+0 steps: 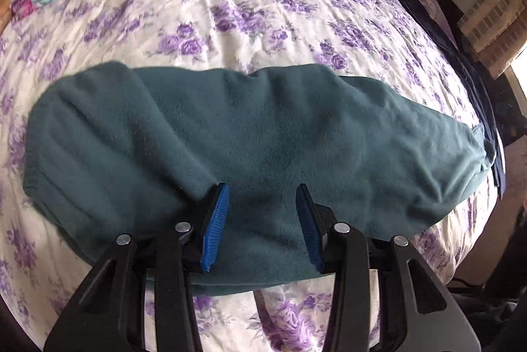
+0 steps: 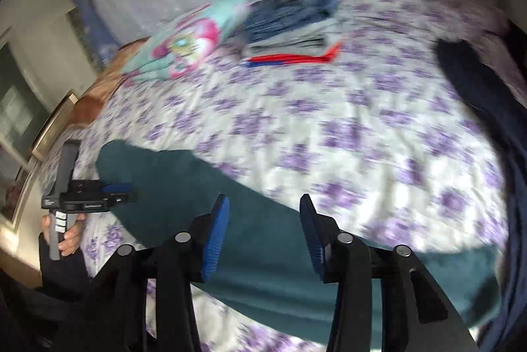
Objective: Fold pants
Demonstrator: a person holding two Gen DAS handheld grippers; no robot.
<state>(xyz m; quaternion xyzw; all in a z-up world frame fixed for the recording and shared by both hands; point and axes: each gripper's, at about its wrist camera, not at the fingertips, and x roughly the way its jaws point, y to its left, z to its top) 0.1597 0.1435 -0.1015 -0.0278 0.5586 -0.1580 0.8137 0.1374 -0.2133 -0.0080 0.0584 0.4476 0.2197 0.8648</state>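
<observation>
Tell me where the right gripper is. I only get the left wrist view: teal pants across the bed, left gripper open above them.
Observer: The right gripper hangs above the pants, near their front edge.
Operator: Holding any cloth?
Observer: No, its jaws stand open with nothing pinched between them.
Operator: Does that view catch the left gripper from outside?
Observer: Yes. The left gripper shows side-on at the picture's left, by the end of the pants, with a bare hand around its handle.
</observation>
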